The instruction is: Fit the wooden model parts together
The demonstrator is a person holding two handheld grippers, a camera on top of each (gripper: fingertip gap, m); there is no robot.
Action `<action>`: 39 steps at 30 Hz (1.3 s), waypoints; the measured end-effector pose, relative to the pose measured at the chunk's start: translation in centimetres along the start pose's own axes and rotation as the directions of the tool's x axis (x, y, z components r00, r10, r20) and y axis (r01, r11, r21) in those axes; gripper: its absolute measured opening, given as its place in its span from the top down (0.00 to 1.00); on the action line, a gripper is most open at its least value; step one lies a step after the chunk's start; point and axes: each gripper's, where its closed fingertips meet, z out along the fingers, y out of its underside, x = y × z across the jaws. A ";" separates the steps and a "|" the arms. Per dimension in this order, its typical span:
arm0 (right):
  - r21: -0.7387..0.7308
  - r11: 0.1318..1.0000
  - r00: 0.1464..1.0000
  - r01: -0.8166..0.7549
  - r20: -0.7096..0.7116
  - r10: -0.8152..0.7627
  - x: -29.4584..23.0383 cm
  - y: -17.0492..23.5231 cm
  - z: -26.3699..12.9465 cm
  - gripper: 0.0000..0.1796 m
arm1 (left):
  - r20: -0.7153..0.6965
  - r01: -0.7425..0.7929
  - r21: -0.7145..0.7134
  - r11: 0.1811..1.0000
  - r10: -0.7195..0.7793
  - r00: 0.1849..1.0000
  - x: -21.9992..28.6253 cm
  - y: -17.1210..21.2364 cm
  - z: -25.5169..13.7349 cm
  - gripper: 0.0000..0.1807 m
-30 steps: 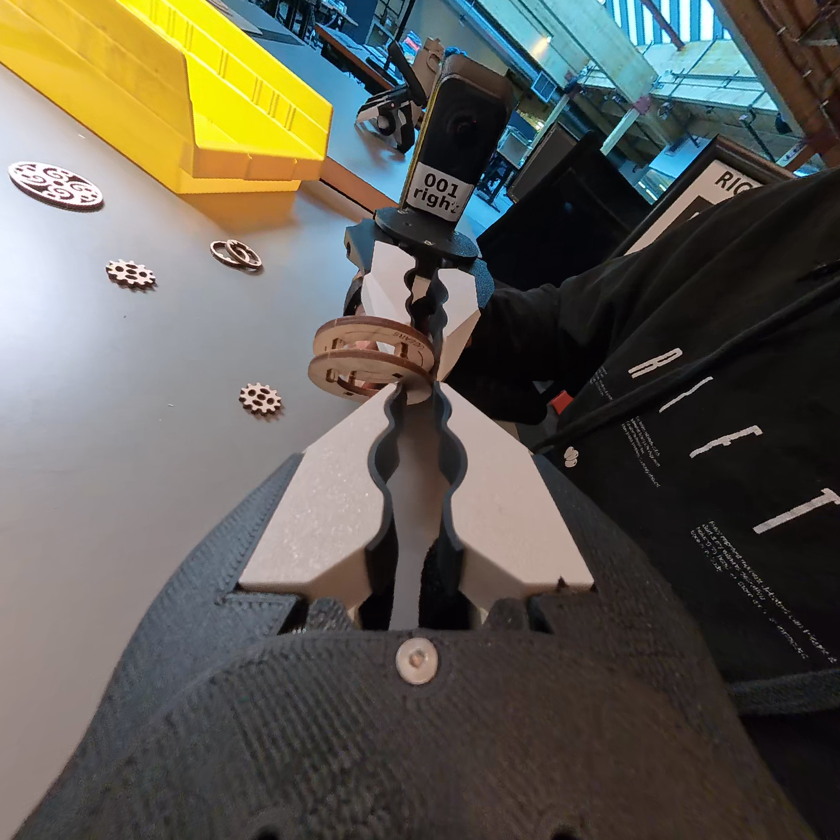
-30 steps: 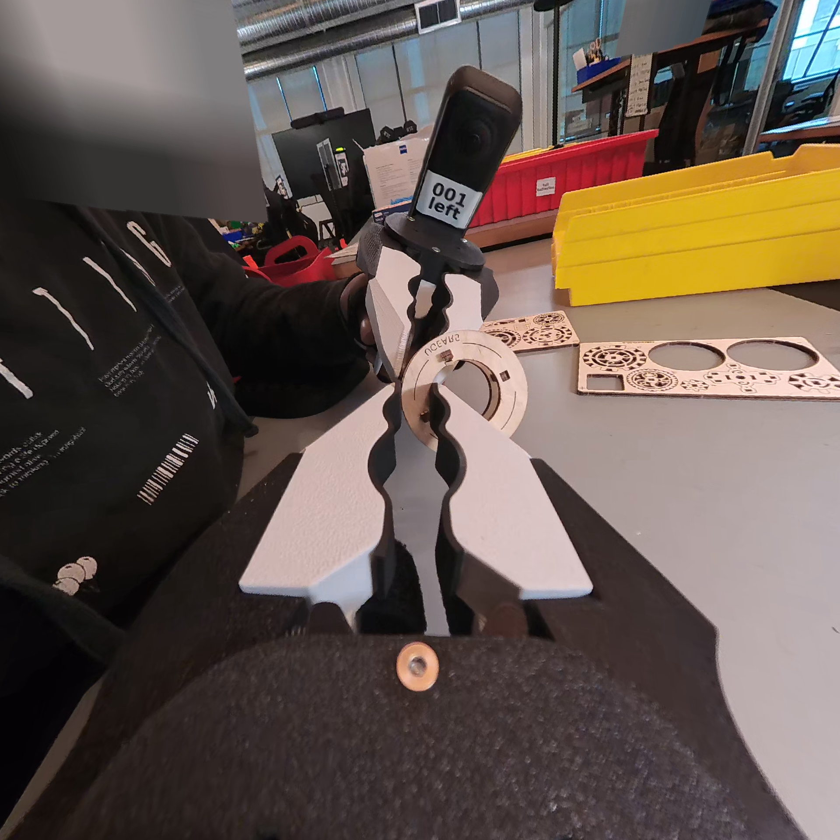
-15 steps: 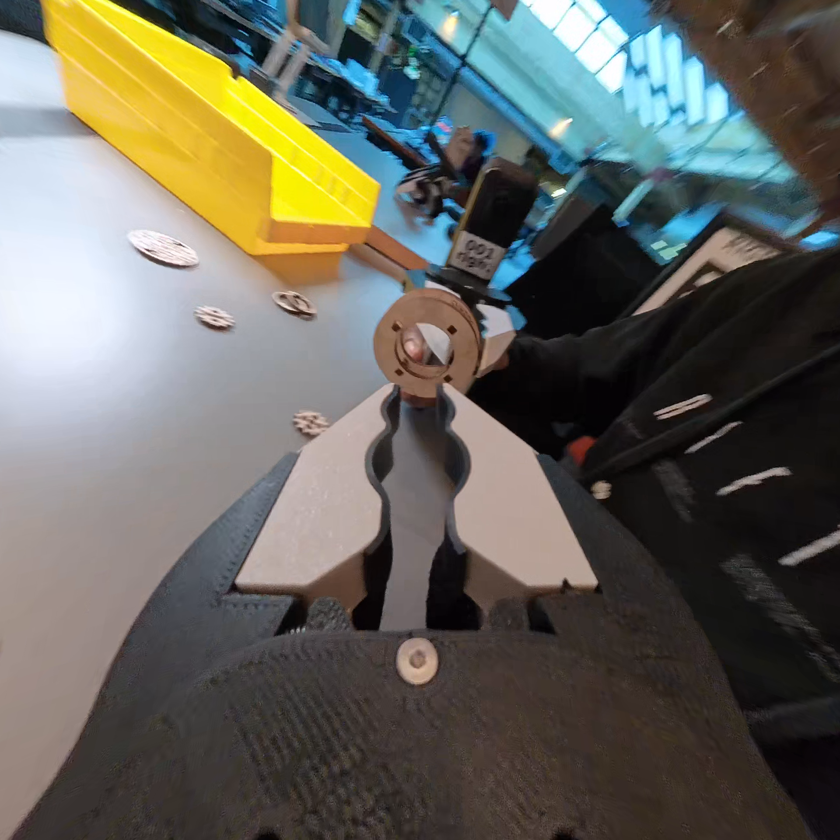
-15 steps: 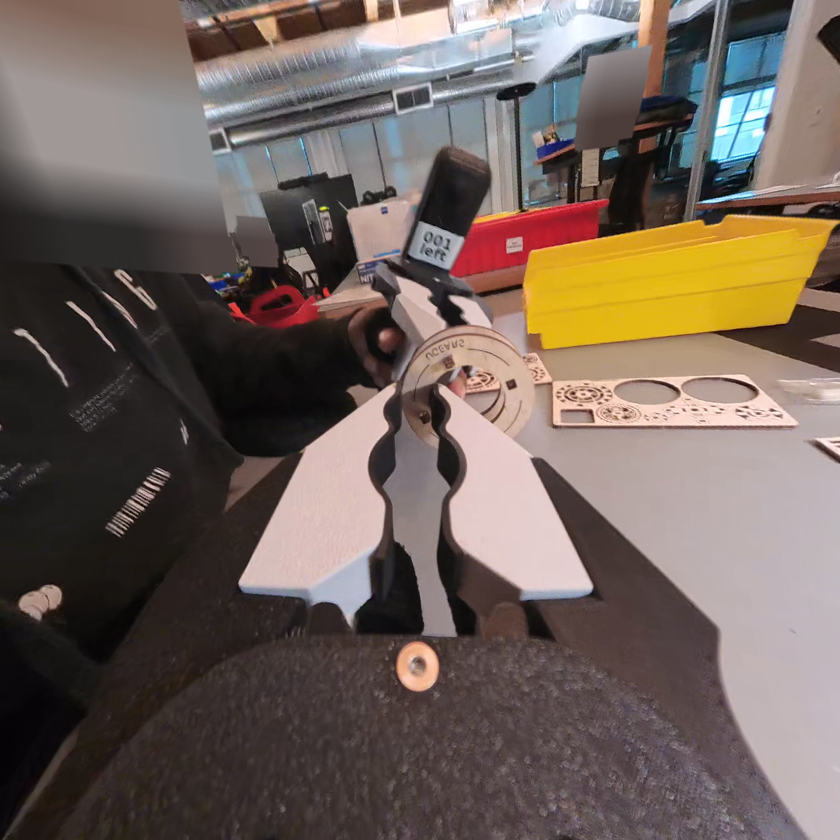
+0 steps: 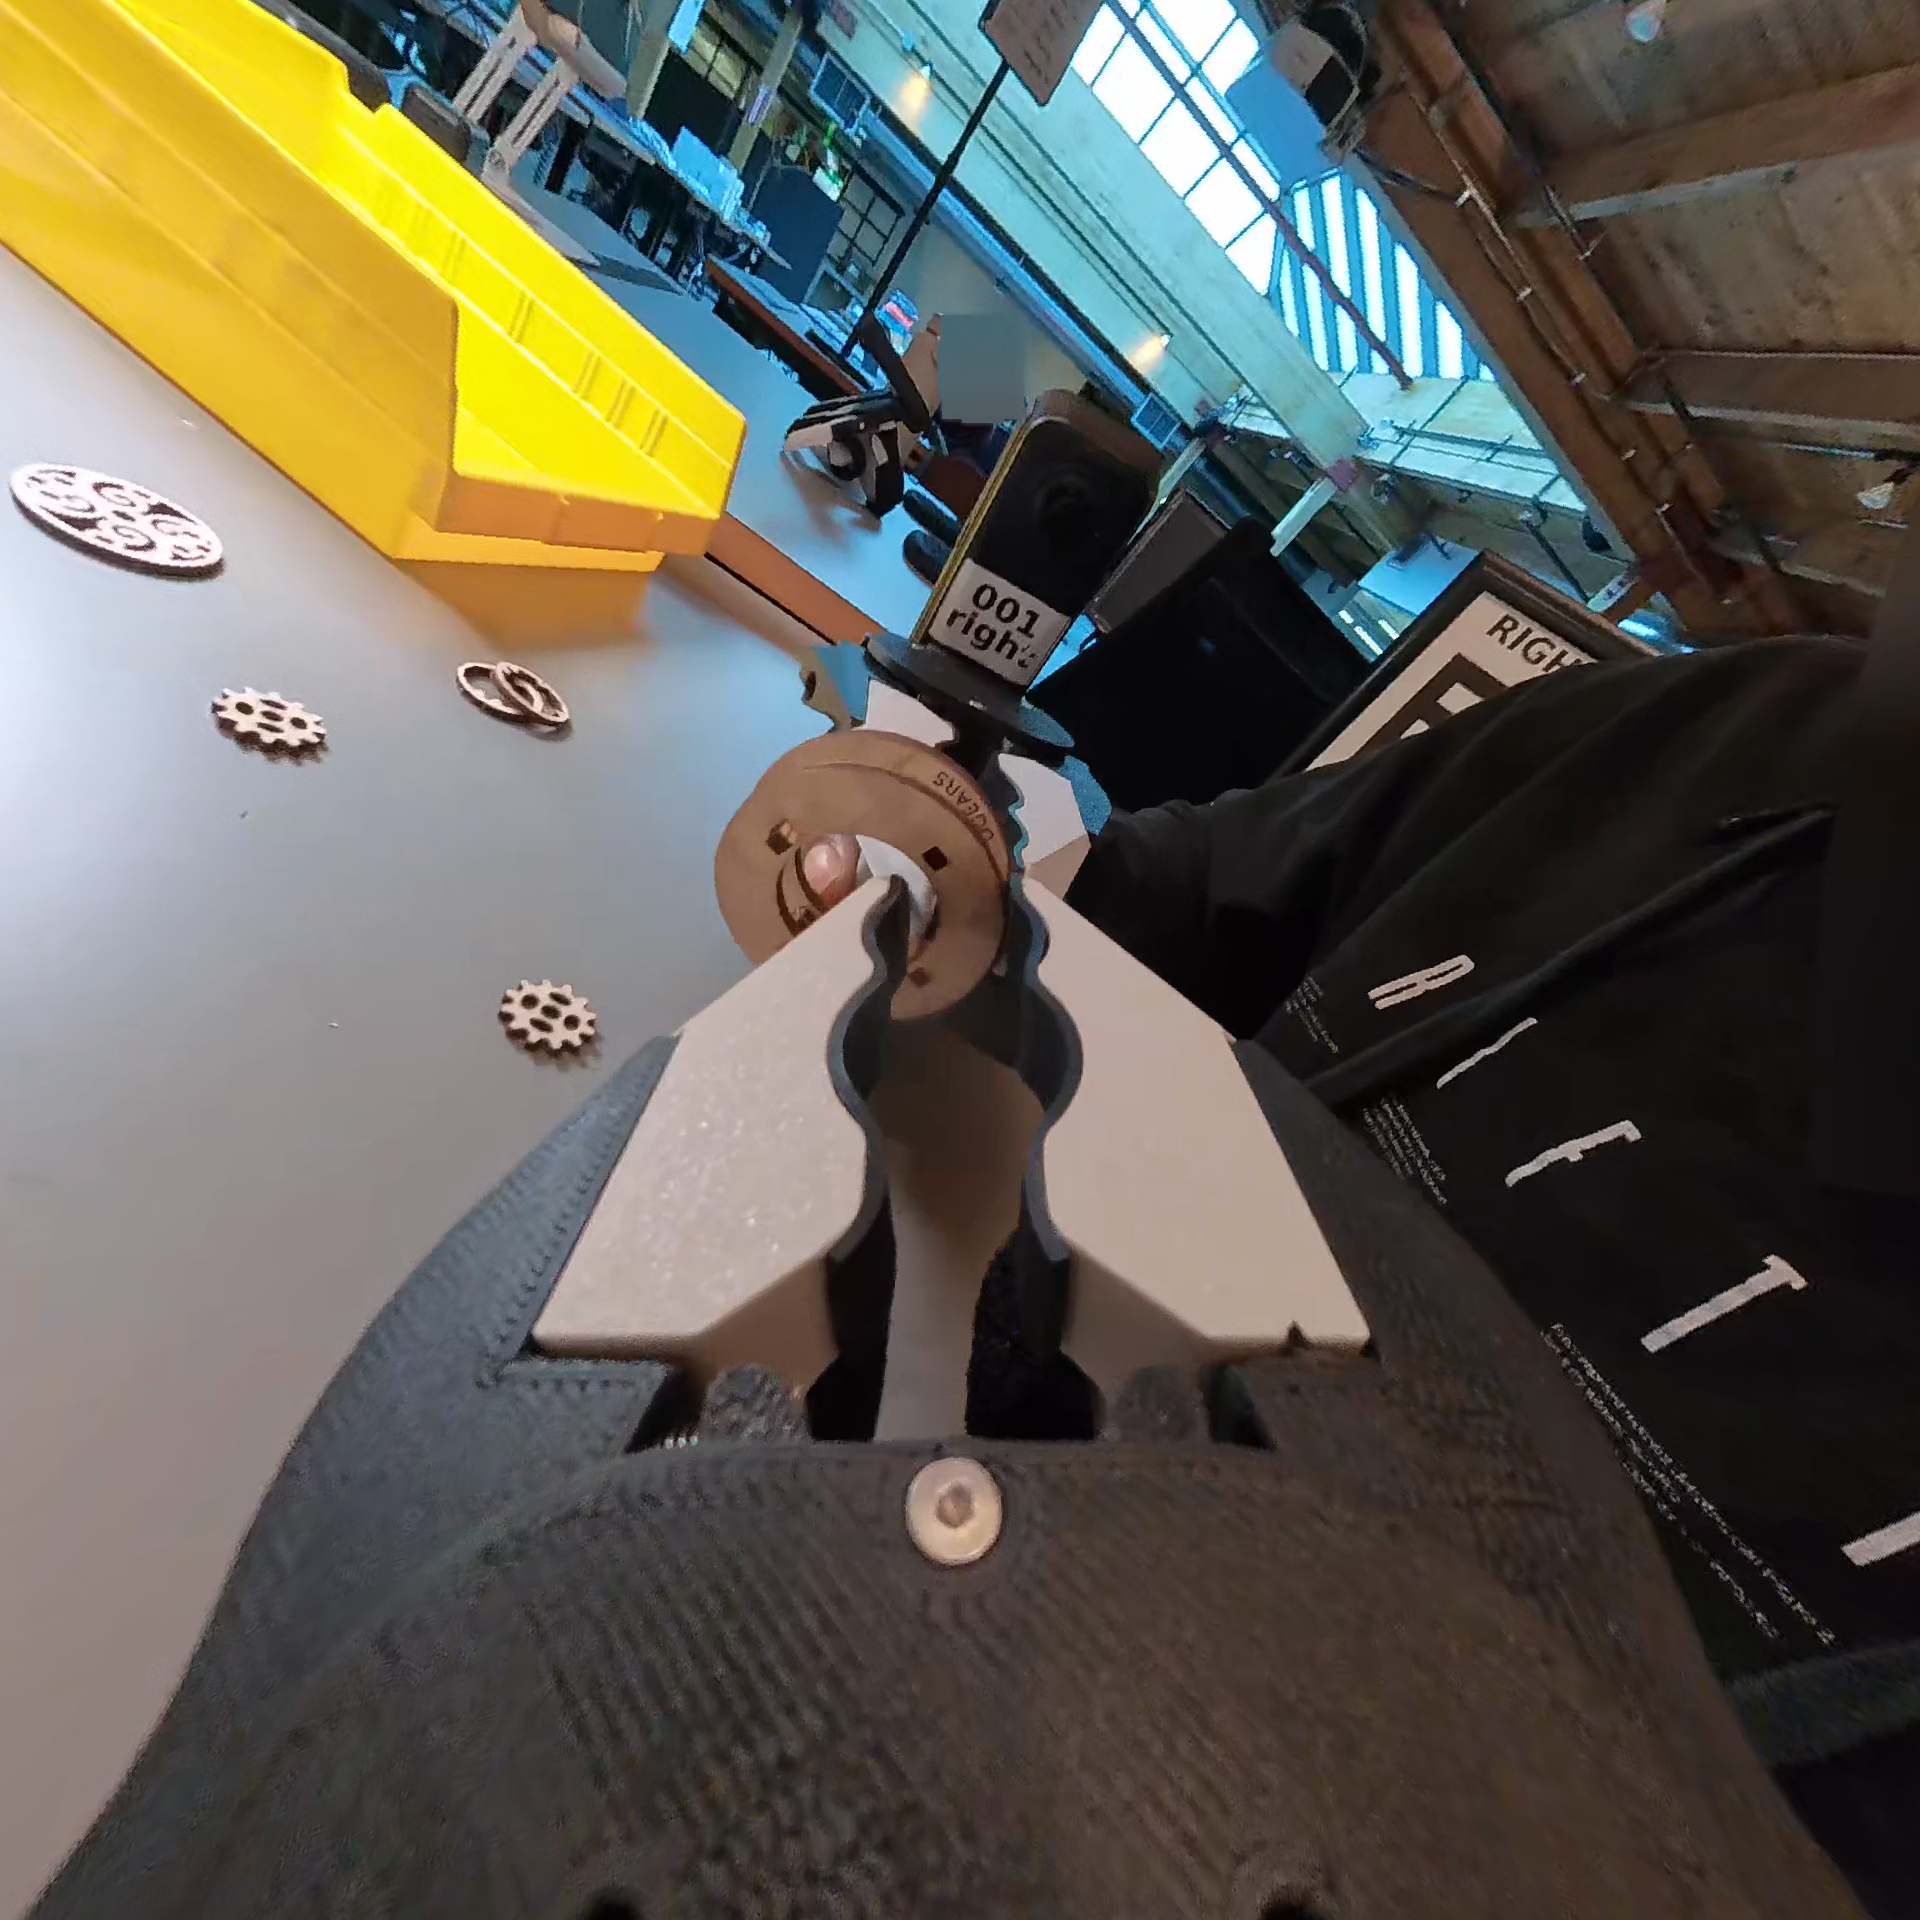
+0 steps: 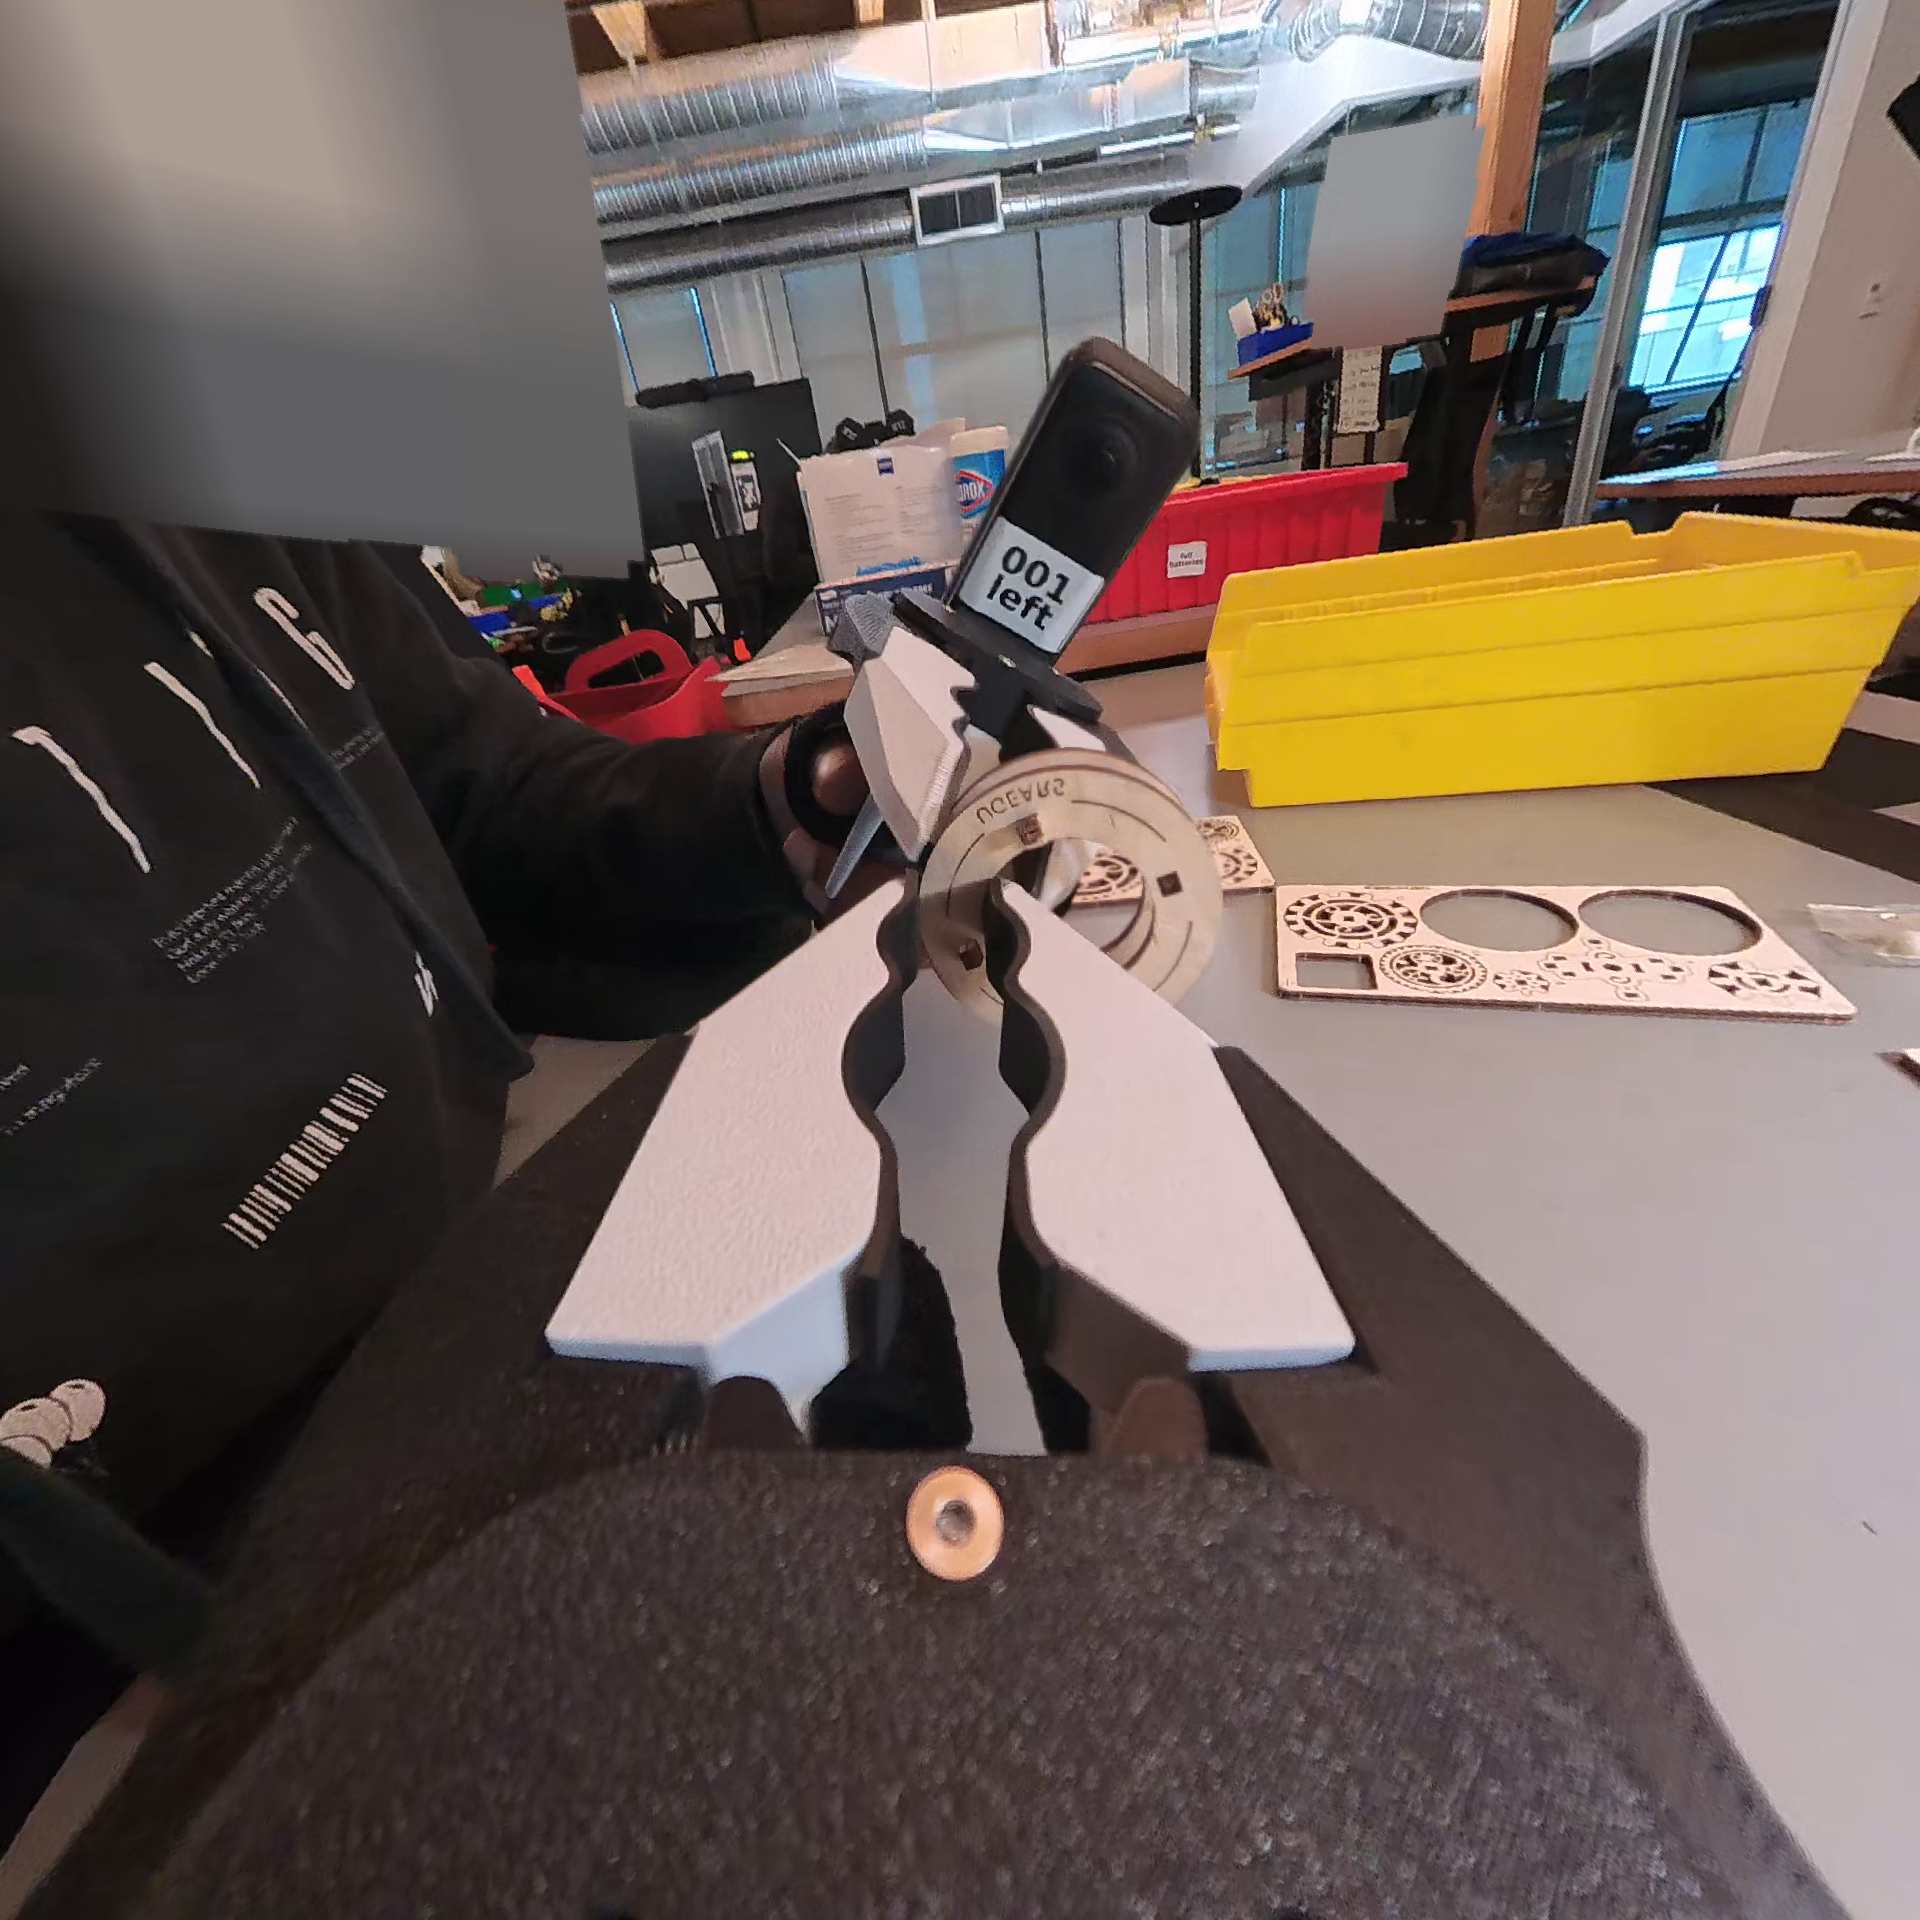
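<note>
The stacked yellow bins (image 6: 1538, 665) sit along the desk's (image 6: 1558, 1195) far edge; their insides are hidden. Loose small gears (image 5: 548, 1016) and a cut-out wooden sheet (image 6: 1558, 951) lie on the desk. Above it, the wooden ring assembly (image 6: 1070, 883) is pinched by the right gripper (image 6: 951, 914) and, it seems, by the left gripper (image 5: 951, 925) too.

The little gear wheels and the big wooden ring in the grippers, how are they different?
The small gears lie flat on the grey table; the wooden ring is held up in the air. The gears have teeth and small holes; the ring is bigger, smooth-edged, with one wide opening. Both are thin brown wood.
</note>
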 end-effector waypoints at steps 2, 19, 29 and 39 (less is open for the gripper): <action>-0.016 1.000 1.000 0.001 -0.030 -0.001 0.5 0.2 -0.2 0.95 | 0.050 -0.036 -0.038 0.999 0.038 0.998 -0.5 0.3 -0.5 0.95; -0.022 0.944 0.944 -0.330 -0.020 0.330 1.9 0.4 -0.2 0.84 | 0.304 -0.519 -0.346 0.781 0.617 0.726 -2.9 1.9 -0.8 0.94; -0.022 0.964 0.963 -0.266 -0.037 0.265 1.3 0.4 0.1 0.95 | 0.085 -0.126 0.001 0.992 0.125 0.988 -0.6 0.3 -0.8 0.84; -0.079 0.997 0.997 -0.025 -0.078 0.019 1.1 0.8 -0.2 0.94 | 0.032 -0.005 -0.033 0.999 0.006 0.999 -1.1 0.8 -1.1 0.95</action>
